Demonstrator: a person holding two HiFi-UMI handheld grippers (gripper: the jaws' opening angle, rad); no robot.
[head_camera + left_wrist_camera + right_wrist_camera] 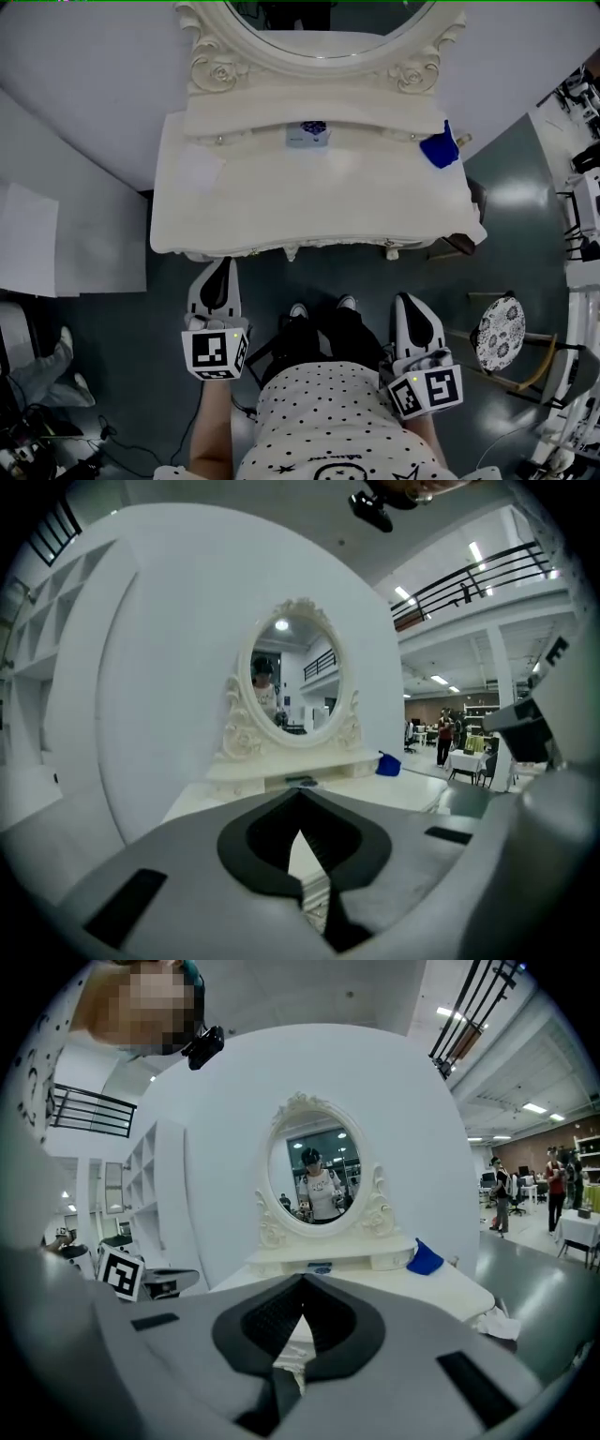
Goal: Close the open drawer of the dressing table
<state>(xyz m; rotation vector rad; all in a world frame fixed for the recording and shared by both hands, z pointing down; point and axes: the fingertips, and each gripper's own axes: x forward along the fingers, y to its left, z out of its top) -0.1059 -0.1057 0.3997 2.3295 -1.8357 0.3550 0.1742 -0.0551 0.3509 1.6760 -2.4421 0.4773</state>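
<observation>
Dressing table (pixel 309 202) stands straight ahead of the person, against a curved white wall. Its drawer fronts (pixel 337 249) run along the near edge under the worktop. From above they look close to flush, and I cannot tell which one stands open.

The left gripper (pixel 223 266) and the right gripper (pixel 406 302) hang side by side just short of that edge, touching nothing. Both have their fingers pressed together and empty.

A drawer of this kind is probably light, stiff painted wood that slides on plain runners. It should move with a modest, steady push, but may jam if pushed at one corner. The small round knobs (pixel 389 248) look glossy and easy to slip off, so I would not pinch them. The flat of the front, near its middle and beside a knob, seems the better place to press with closed fingers. The carved trim looks delicate. A hard shove could also rattle the mirror (pixel 319 28), the small box (pixel 307 134) and the blue thing (pixel 438 150) on top
</observation>
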